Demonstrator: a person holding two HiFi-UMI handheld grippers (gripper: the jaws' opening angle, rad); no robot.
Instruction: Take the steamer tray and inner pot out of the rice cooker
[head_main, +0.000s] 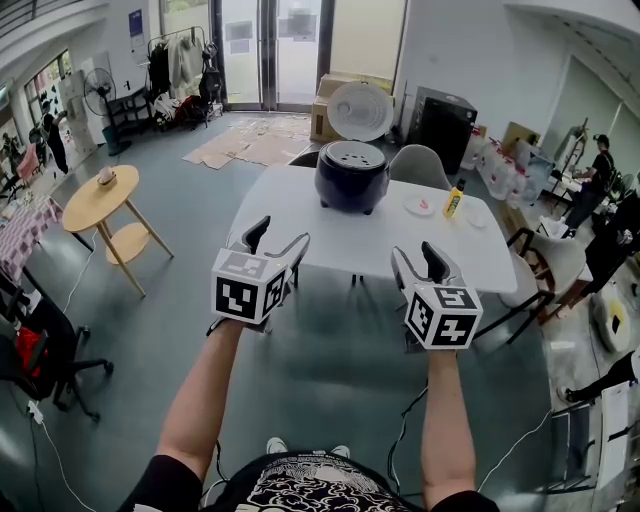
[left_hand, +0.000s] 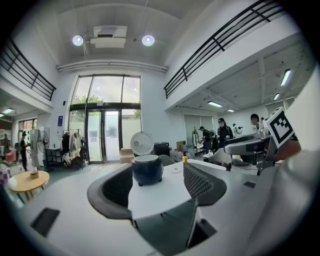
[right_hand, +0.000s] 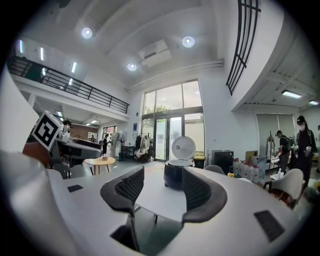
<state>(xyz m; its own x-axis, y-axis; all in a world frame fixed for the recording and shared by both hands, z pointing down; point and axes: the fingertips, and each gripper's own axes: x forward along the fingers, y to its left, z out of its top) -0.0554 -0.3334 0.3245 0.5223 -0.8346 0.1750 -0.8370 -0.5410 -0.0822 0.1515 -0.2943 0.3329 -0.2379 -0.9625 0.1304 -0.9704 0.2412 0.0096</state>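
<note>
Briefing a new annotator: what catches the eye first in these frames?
Two hand-held grippers with marker cubes fill the head view's foreground: the left hand-held gripper and the right hand-held gripper, both with jaws apart and empty. Beyond them a dark rice cooker stands on the white table, its round lid raised and the perforated steamer tray sitting in its top.
</note>
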